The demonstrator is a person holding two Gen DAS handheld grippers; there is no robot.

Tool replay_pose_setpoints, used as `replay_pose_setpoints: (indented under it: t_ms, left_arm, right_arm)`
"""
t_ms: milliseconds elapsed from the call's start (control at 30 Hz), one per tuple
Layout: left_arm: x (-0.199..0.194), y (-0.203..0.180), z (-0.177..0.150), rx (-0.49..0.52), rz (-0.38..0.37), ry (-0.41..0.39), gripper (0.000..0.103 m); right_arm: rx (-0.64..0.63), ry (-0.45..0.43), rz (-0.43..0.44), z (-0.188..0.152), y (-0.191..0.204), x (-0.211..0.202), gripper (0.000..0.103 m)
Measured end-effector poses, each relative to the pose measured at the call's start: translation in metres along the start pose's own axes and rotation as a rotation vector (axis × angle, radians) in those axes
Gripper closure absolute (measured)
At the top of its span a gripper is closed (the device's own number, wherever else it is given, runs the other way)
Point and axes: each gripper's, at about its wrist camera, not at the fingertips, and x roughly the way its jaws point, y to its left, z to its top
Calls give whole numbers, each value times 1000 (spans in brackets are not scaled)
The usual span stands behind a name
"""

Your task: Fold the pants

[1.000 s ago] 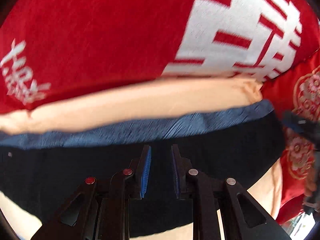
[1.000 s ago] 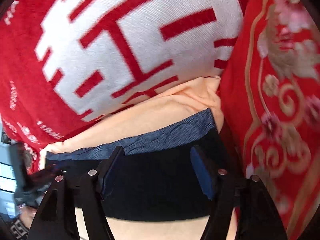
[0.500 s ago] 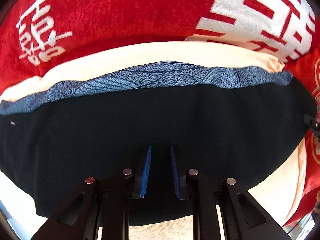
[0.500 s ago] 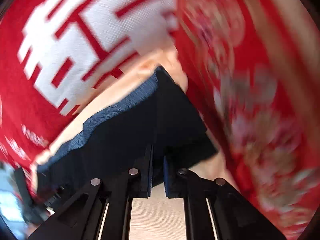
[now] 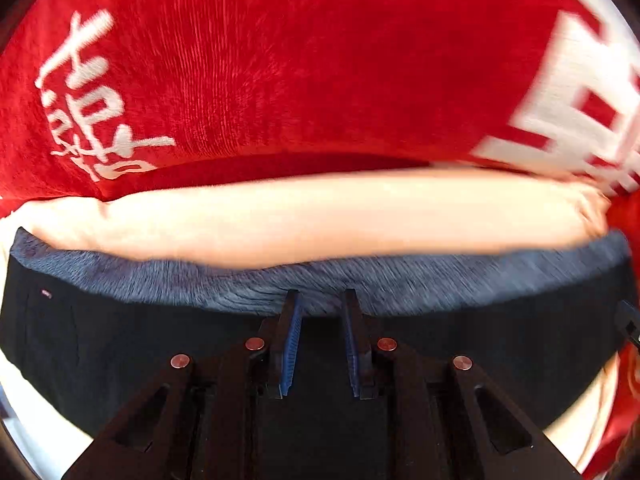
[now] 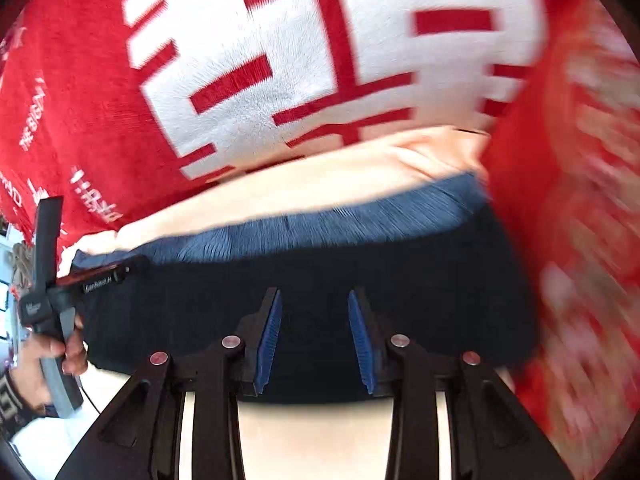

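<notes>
The folded black pants (image 5: 120,344) with a blue-grey patterned band (image 5: 440,280) along the far edge lie on a peach cloth (image 5: 320,216). My left gripper (image 5: 320,304) hovers over the pants' middle, jaws a little apart with nothing between them. In the right wrist view the pants (image 6: 400,272) and band (image 6: 360,220) fill the middle. My right gripper (image 6: 314,300) is open above the near part of the pants. The left gripper's body (image 6: 52,280), held in a hand, shows at the pants' left end.
A red blanket with big white characters (image 5: 280,60) lies behind the peach cloth and also shows in the right wrist view (image 6: 320,48). A red patterned cloth (image 6: 580,200) lies to the right of the pants. Pale surface (image 6: 312,440) shows below the pants.
My right gripper, shut half a second ago, has opened and swung back over the pants. My left gripper has moved forward toward the patterned band, jaws slightly wider.
</notes>
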Motion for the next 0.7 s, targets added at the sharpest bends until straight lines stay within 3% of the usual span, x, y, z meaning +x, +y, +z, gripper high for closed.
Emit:
replay_pose_setpoints:
  t_ms: [67,100,333,400,533,700]
  left_arm:
    - [16,7,8,-49,11,0,81]
    - [18,11,11,-69,11,-17,81]
    - [9,35,19,-83,47,1,81]
    - [-7,44,8,-62,72,-2,81]
    - [-33,74,-29,-41,131,-6,81]
    - [-19,120,-89,-95,196,116,78]
  right_arm:
    - [-5,42,-63,13,-8,29,66]
    - [-1,18,-66,17,-15,31,69]
    - [150,7,-78,18,-49,6,66]
    - [177,23,-48,8,-52,-5,59]
    - [179,40,0,-20,-45,-24,57]
    - [175,42,-20,-41,-48,-18,57]
